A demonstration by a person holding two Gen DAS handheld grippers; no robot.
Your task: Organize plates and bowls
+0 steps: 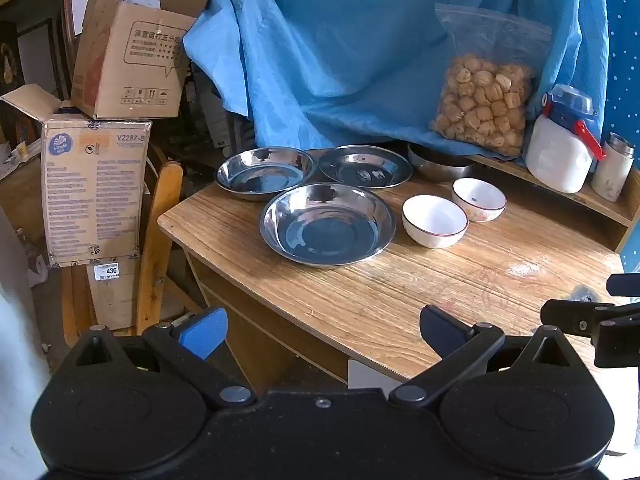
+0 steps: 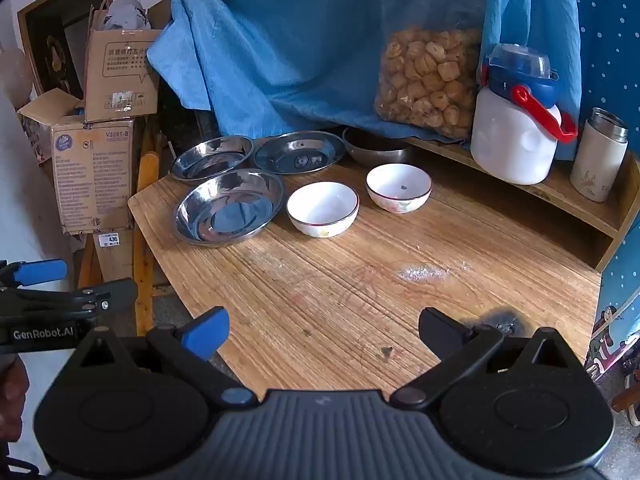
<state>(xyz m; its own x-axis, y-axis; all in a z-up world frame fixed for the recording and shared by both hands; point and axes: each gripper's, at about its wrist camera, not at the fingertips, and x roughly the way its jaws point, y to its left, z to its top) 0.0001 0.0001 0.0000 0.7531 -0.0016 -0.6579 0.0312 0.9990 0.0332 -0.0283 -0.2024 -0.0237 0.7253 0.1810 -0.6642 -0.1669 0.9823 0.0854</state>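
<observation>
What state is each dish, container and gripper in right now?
Left gripper: open, empty.
Right gripper: open, empty.
Three steel plates: empty, unstacked.
Two white bowls: upright, empty, apart.
Steel bowl: upright under the shelf.
Snack bag: full.
White jug: lid on.
Flask: capped.

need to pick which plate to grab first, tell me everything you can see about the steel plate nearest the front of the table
The nearest steel plate is round, shallow and shiny metal, with a flat centre, sloped wall and thin rolled rim. It mirrors the blue cloth and looks empty. It lies flat and upright on the wooden table, near its left edge. Two more steel plates lie behind it, seemingly close or touching; I cannot tell which. A white bowl stands just to its right, apart from it in the right wrist view. No gripper touches it.
</observation>
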